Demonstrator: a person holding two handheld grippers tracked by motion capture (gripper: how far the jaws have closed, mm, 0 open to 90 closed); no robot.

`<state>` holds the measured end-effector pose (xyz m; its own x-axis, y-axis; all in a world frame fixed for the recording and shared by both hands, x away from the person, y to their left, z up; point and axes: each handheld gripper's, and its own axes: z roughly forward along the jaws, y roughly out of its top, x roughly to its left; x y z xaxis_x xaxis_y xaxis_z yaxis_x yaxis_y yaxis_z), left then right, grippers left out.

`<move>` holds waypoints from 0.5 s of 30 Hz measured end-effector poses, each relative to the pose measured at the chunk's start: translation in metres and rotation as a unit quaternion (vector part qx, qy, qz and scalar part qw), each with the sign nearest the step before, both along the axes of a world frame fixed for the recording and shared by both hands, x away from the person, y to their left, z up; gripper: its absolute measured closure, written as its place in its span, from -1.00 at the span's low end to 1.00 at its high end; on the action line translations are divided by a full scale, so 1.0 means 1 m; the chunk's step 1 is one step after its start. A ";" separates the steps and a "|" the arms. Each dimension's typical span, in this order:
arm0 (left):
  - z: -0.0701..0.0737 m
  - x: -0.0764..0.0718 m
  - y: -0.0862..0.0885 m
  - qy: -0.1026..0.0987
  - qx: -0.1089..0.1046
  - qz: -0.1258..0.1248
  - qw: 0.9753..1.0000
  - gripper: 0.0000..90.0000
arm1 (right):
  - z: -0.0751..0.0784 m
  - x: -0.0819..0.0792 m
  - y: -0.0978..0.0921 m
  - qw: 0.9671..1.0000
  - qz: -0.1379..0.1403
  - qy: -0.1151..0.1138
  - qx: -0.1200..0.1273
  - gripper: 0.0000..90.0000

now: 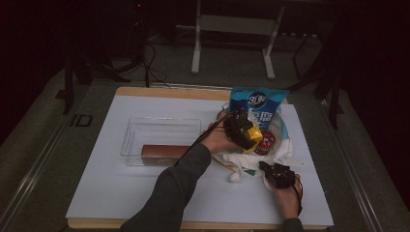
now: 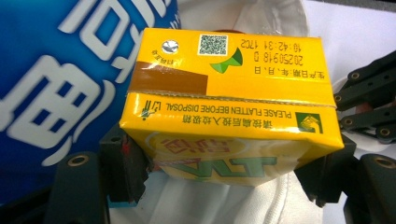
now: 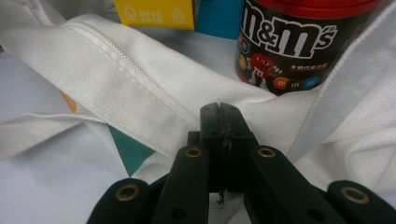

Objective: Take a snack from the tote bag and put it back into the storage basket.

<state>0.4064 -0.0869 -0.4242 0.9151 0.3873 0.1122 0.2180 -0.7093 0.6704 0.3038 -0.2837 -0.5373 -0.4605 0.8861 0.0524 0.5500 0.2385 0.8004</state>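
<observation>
Your left gripper: clamped on yellow juice carton over white bag. Your right gripper: jaws closed, pinching the bag's edge.

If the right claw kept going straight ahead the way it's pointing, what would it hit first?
Probably the M&M's can: the right claw, pinched on the white cloth bag, points at it, though depth is unclear.

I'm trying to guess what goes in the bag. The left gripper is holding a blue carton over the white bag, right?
Not quite: the carton is yellow, not blue. The left gripper view shows the left gripper clamped on its sides, over the white bag. The blue thing beside it is a snack pouch.
</observation>
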 end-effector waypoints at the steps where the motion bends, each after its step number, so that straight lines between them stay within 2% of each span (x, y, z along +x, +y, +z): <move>1: 0.002 0.000 0.001 0.003 -0.003 0.003 1.000 -0.37 | 0.000 0.000 0.000 1.000 0.000 -0.001 -0.001 0.99; 7: 0.009 -0.002 0.007 -0.002 -0.010 0.014 1.000 -0.37 | 0.000 0.000 0.000 1.000 0.000 0.000 -0.001 0.99; 8: 0.013 -0.003 0.010 -0.007 -0.010 0.025 1.000 -0.37 | 0.000 0.000 0.000 1.000 0.000 -0.001 -0.001 0.99; 15: 0.025 -0.005 0.021 -0.011 -0.022 0.045 0.999 -0.37 | 0.000 0.000 0.000 1.000 -0.001 -0.002 -0.001 0.98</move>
<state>0.4014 -0.0657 -0.3995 0.8736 0.4733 0.1136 0.2642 -0.6570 0.7061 0.3038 -0.2834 -0.5374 -0.4594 0.8868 0.0499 0.5477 0.2385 0.8020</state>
